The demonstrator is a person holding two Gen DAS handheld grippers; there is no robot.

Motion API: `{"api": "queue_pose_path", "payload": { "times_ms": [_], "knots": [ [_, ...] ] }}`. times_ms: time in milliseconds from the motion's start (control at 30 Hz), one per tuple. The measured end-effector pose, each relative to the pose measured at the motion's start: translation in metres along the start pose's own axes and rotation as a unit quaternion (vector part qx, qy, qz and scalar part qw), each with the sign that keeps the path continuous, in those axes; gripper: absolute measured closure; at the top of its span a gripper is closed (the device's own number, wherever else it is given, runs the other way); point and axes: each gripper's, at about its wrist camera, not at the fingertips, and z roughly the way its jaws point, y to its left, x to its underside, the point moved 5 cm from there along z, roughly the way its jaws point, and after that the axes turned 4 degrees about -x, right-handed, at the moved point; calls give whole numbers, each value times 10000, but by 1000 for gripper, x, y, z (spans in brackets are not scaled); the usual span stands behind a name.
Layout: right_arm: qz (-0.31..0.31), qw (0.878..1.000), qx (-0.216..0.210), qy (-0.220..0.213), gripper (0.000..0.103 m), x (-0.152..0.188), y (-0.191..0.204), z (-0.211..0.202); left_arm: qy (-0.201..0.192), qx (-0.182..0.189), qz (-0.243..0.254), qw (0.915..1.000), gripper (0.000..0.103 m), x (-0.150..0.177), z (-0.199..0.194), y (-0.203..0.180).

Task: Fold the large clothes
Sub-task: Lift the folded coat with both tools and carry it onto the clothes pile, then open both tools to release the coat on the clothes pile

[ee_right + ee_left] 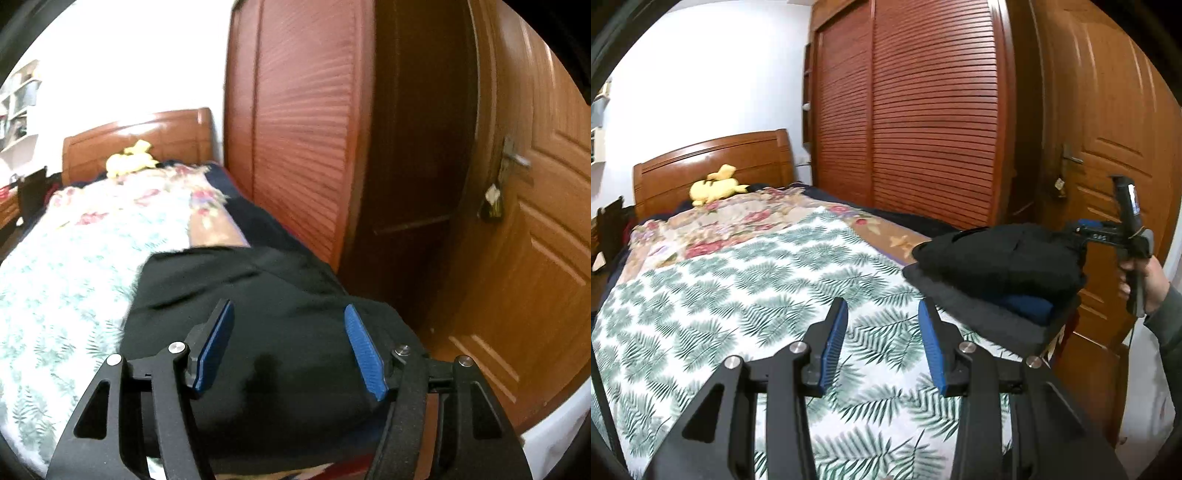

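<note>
A folded black garment tops a stack at the bed's right edge, over a navy piece and a grey piece. My left gripper is open and empty above the leaf-print bedspread, left of the stack. My right gripper is open just over the black garment, its blue pads apart and holding nothing. The right gripper also shows in the left wrist view, at the stack's far right side, held by a hand.
A floral quilt and a yellow plush toy lie toward the wooden headboard. A slatted wardrobe and a wooden door stand close on the right. A dark chair is at the left.
</note>
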Motion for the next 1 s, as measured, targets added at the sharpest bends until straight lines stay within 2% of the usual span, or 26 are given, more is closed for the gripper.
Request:
{"api": "queue_pose_path", "payload": {
  "times_ms": [100, 267, 367, 500, 733, 1000],
  "knots": [
    [-141, 9994, -282, -134, 33, -5, 36, -16, 27, -333, -45, 9994, 65, 11, -19, 15],
    [-263, 9940, -1013, -304, 21, 1, 107, -44, 25, -897, -192, 9958, 65, 34, -50, 40],
    [-383, 9890, -1385, -350, 17, 15, 155, -53, 14, -1317, -381, 9906, 65, 53, -72, 57],
    [-452, 9788, -1959, -385, 15, 41, 213, -65, 6, -1698, -603, 9836, 65, 77, -93, 77],
    [-551, 9628, -2622, -345, 14, 77, 301, -82, 125, -1974, -874, 9763, 65, 116, -116, 102],
    [-631, 9499, -3038, -374, 14, 96, 369, -102, 37, -2352, -1156, 9650, 65, 149, -148, 129]
  ]
}}
